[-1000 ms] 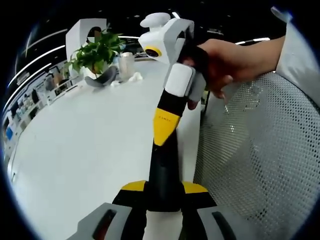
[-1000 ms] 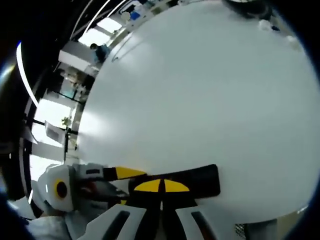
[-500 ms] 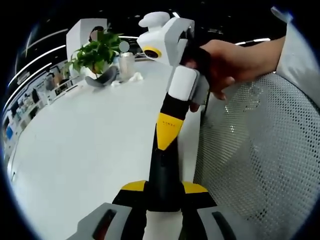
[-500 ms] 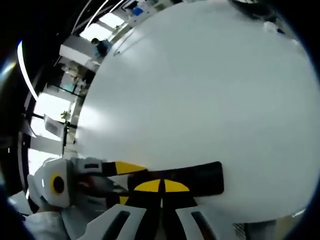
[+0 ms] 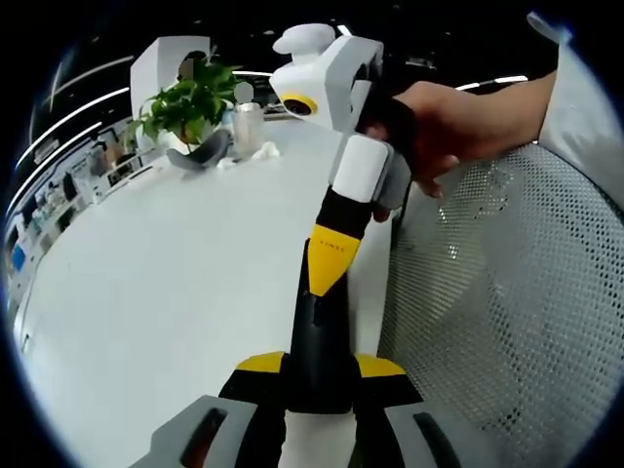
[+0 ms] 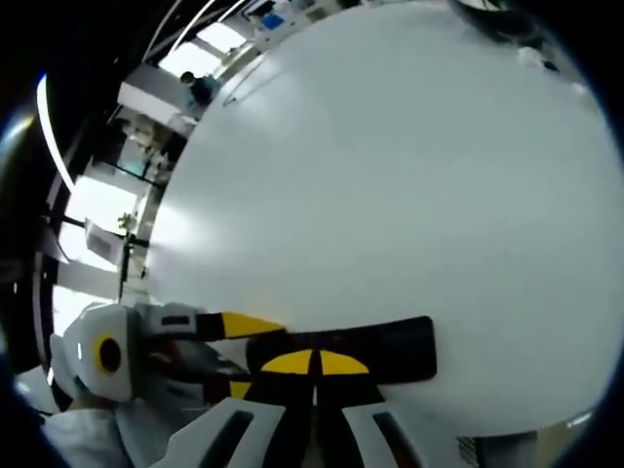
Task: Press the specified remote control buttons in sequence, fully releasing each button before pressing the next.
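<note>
Holding a slim black remote control [image 5: 319, 341] over the white table [image 5: 146, 292] near its edge, the left gripper [image 5: 319, 375] had jaws clamped on the near end. The right gripper [image 5: 329, 268], jaws closed together, touched its yellow tips to the remote's top. The remote looked rigid, light, smooth-sided; gripping the long edges seemed safest against twisting under presses.

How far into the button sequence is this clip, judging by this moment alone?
Done: the left gripper is shut on the black remote, held over the white table. In hand: the right gripper, shut, points its yellow tip down at the remote's face, at or near a button. Contact cannot be told. Left: the buttons themselves are not legible, so how many presses remain cannot be counted.
</note>
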